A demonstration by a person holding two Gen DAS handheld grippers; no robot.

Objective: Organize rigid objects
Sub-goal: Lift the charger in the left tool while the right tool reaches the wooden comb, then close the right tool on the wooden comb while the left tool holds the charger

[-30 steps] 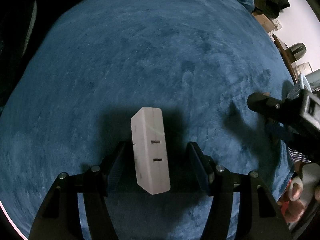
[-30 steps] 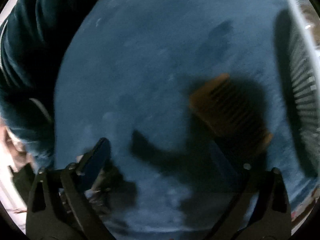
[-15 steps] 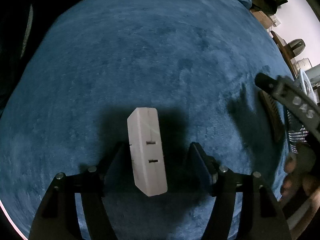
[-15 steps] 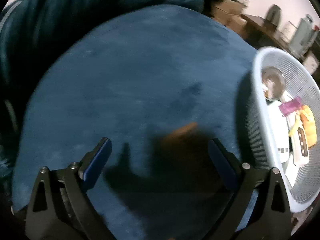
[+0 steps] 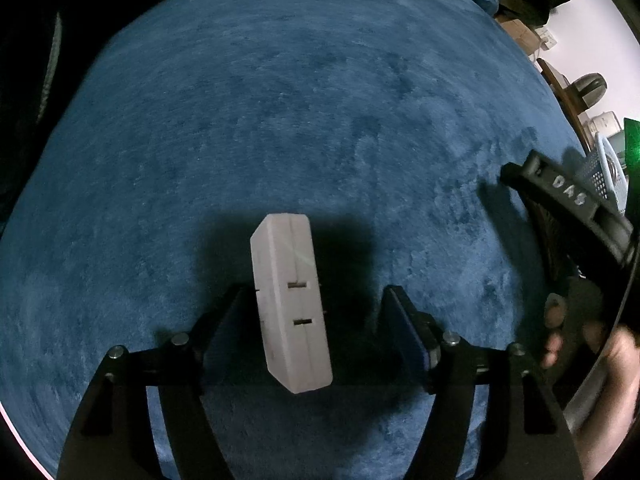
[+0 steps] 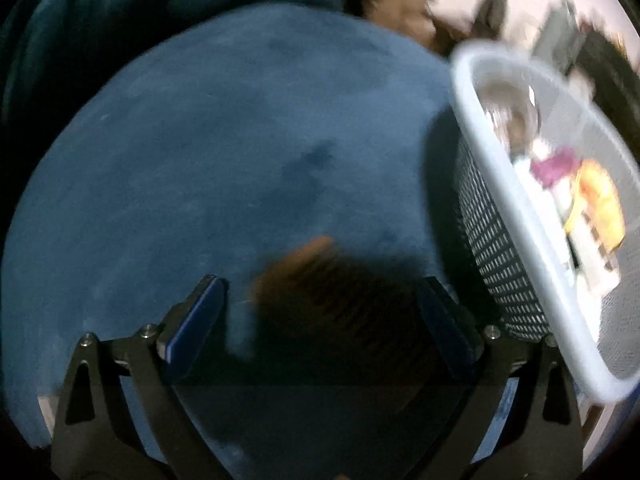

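My left gripper (image 5: 316, 312) is spread wide around the white block (image 5: 290, 304), which lies on the blue plush blanket (image 5: 280, 100) between my fingers. It sits closer to the left finger, seemingly touching or just off it, with a clear gap to the right one. The block lies lengthwise along my reach, slightly skewed, two small slots facing up.

My right gripper (image 6: 320, 304) is also spread, hanging over the brown comb (image 6: 332, 280), which lies between and just ahead of its fingertips. That view is blurred, so I cannot tell whether either pad touches the comb. The white mesh basket (image 6: 500, 216) stands just to the right of that gripper, already holding several items.

My judgement is that both grasps are being set up. To do this well with the left, I should centre the block between the pads before closing, square the fingers to its long flat sides, and press low enough that the soft pile does not let it roll. With the right, I should settle first, then pinch the comb across its narrow width rather than its teeth.
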